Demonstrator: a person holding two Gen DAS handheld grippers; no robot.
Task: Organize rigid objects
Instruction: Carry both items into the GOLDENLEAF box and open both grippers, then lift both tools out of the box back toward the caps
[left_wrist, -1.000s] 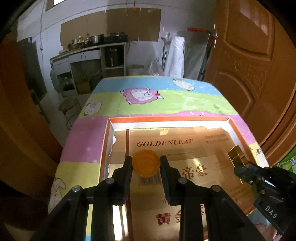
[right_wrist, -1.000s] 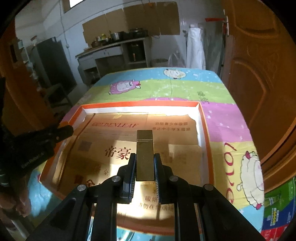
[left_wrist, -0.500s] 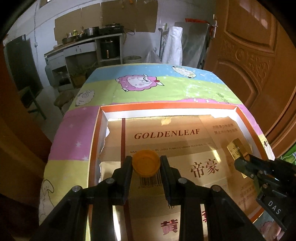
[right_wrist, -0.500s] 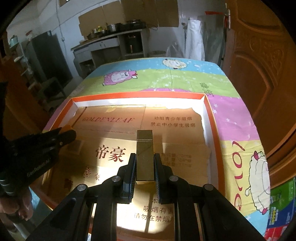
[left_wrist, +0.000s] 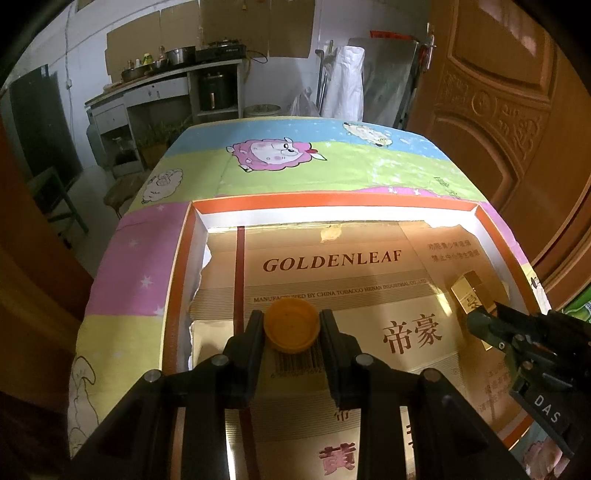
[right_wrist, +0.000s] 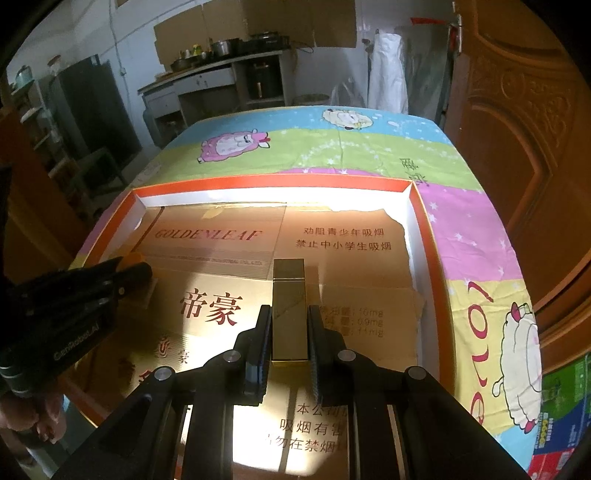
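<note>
My left gripper is shut on a round orange cap, held over the left part of a shallow orange-rimmed tray lined with gold cardboard. My right gripper is shut on a slim gold rectangular box, which sticks forward past the fingertips over the tray's middle right. In the left wrist view the gold box and the right gripper show at the right edge. In the right wrist view the left gripper shows at the left, with a bit of the orange cap at its tip.
The tray lies on a table under a cartoon sheep cloth. A brown wooden door stands close on the right. Kitchen shelves with pots line the far wall. A hand grips the left tool. Coloured packaging lies at lower right.
Both grippers have sunk a little toward the tray and tipped down slightly; the tray looks nearer and larger. Each keeps its hold on its object.
</note>
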